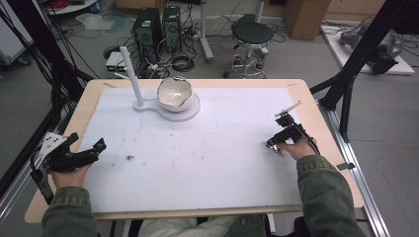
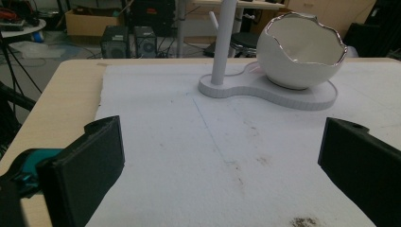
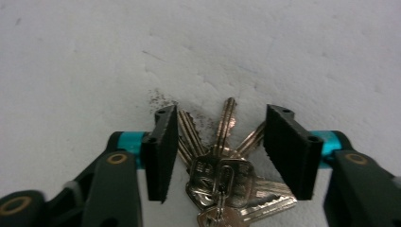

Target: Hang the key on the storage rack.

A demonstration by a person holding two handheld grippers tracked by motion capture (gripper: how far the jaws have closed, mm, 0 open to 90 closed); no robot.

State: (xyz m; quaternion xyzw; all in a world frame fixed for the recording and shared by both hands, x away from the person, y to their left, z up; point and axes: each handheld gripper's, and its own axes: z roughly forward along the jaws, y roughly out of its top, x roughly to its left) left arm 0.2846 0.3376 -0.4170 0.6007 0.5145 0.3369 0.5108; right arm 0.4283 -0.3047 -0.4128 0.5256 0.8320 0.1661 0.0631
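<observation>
Bunch of keys (image 3: 222,179) lies on the table's white mat (image 1: 197,148), between the spread jaws of the right hand-held gripper (image 3: 220,142). Left hand-held gripper (image 2: 220,165) empty, jaws apart, facing the eggshell-shaped bowl (image 2: 301,49).

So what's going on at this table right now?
A person holds a gripper in each hand. The right gripper is down over a bunch of keys on the white mat, its fingers open on either side of them. The left gripper waits open near the mat's left edge. An eggshell-shaped bowl sits on a white stand at the back.
</observation>
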